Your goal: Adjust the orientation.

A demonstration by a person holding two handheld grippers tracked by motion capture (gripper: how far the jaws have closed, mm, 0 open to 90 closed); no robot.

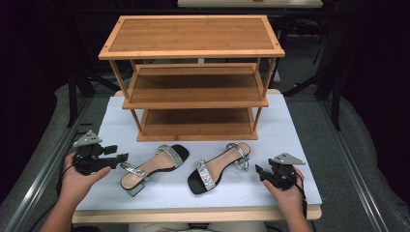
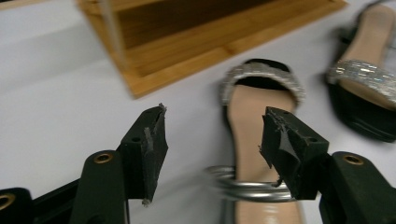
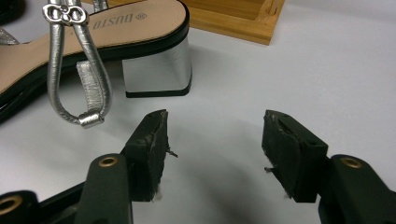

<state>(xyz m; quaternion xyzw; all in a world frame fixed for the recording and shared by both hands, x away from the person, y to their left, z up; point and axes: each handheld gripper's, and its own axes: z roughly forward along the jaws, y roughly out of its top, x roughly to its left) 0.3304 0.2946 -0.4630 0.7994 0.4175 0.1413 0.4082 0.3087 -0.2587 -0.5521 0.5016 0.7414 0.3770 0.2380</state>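
Sandals and grippers on a white table [image 1: 290, 130], read from left to right. Left gripper [image 1: 122, 157] — held in the person's left hand [image 1: 77, 181], jaws pointing right toward the left sandal [image 1: 154, 164], with nothing between them. In the left gripper view the jaws stand wide apart; the sandal's silver ankle strap [image 2: 250, 186] lies just ahead of and below the right jaw, apparently without touching it, and its glitter toe band [image 2: 261, 77] lies farther ahead. Beyond the fingertips, at upper left of that view, is a corner of the bamboo shoe rack [image 1: 193, 77]. Right sandal [image 1: 217, 166] — toe toward the person, between the two grippers, near its mate yet apart from it. Right gripper [image 1: 258, 173] — in the right hand [image 1: 287, 193], jaws spread, empty, over bare table. In the right gripper view the sandal's silver block heel [image 3: 156, 70] stands ahead of the left jaw, and the buckled strap [image 3: 77, 65] hangs near that jaw's tip — not touching.
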